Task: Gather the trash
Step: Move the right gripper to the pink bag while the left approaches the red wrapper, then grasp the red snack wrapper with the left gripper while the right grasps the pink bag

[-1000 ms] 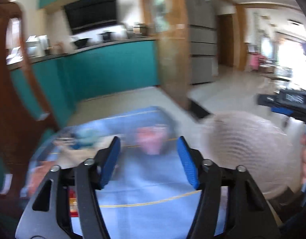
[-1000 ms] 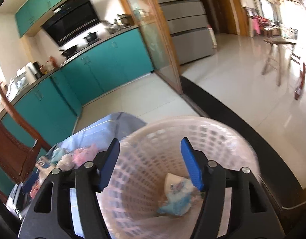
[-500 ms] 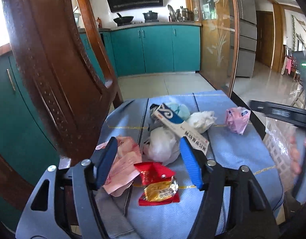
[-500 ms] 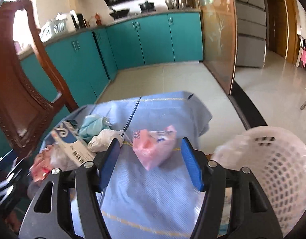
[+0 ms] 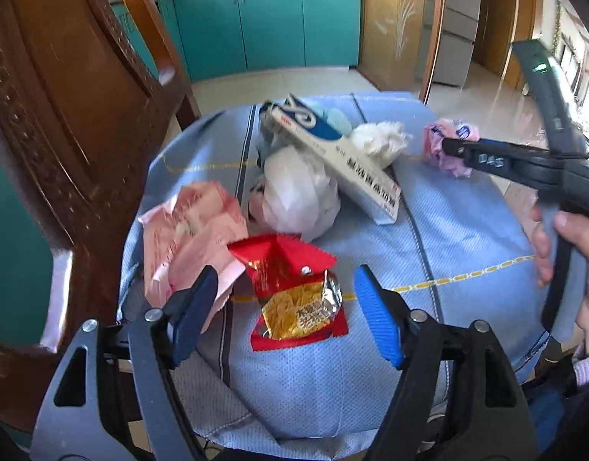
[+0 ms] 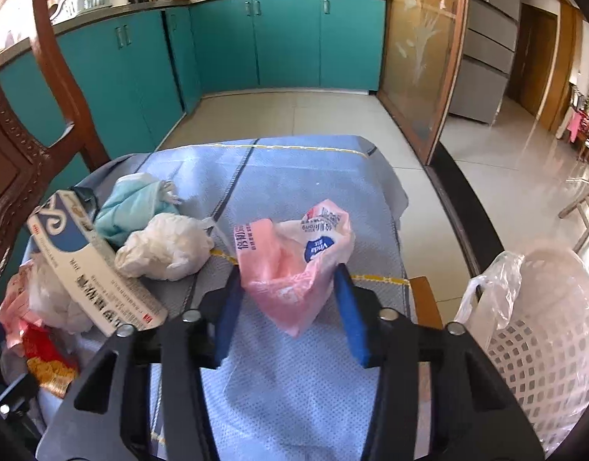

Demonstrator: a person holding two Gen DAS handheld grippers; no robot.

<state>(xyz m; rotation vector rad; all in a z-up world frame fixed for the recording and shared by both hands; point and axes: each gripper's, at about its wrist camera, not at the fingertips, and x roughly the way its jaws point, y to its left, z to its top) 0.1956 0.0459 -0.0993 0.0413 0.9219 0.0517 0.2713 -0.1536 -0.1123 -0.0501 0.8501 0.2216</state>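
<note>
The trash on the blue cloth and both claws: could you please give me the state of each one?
Left claw: open, around the red snack wrapper.
Right claw: open, around the pink tissue pack.
Red snack wrapper: torn open, lying flat.
Pink tissue pack: crumpled.
White tissue: balled up.
Long box: tilted on the pile.
White basket: upright, bag-lined.

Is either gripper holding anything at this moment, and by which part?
Nothing held. The right gripper brackets the pink tissue wrapper, unclamped; the left gripper is open.
</note>
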